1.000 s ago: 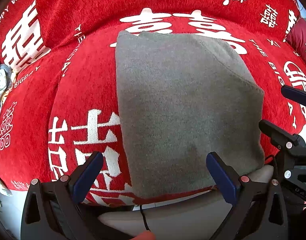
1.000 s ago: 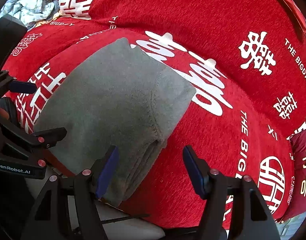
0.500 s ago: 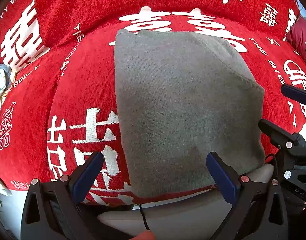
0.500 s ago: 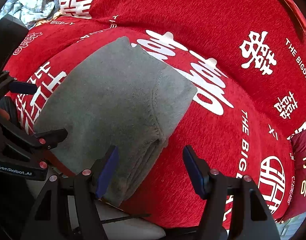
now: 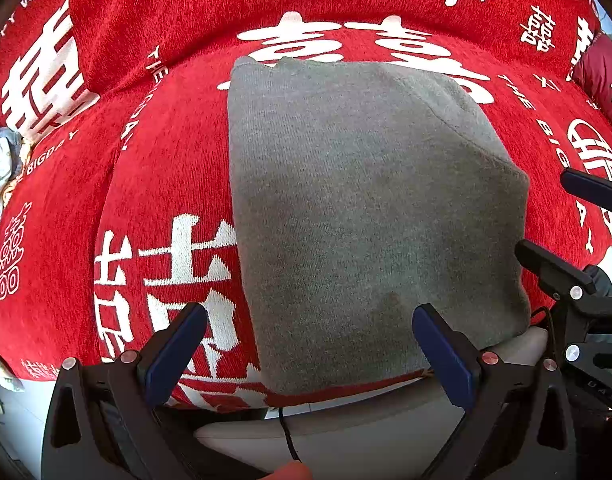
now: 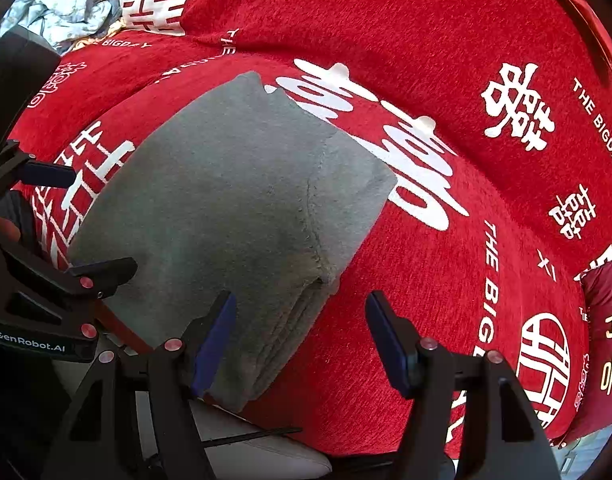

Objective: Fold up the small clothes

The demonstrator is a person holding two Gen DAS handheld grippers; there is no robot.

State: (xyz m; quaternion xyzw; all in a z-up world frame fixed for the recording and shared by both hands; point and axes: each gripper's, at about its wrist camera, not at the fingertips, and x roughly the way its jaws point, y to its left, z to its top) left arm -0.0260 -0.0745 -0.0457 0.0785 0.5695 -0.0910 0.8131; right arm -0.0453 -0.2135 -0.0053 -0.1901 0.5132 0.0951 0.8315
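A grey knit garment (image 5: 366,208) lies folded into a thick rectangle on the red sofa cover (image 5: 154,184); its near edge hangs a little over the seat's front. It also shows in the right wrist view (image 6: 234,216), with stacked layers along its right side. My left gripper (image 5: 310,344) is open and empty, just before the garment's near edge. My right gripper (image 6: 302,332) is open and empty at the garment's near right corner, its left finger (image 6: 214,336) beside the folded edge. Each gripper shows at the edge of the other's view.
The red cover with white characters spans the seat and the backrest (image 6: 386,20). A pale crumpled cloth (image 6: 62,4) lies at the far left. A dark red cushion (image 5: 606,72) sits at the right. The white sofa front (image 5: 346,436) shows below.
Both grippers stay open in place. The view has shifted only slightly; the garment has not moved.
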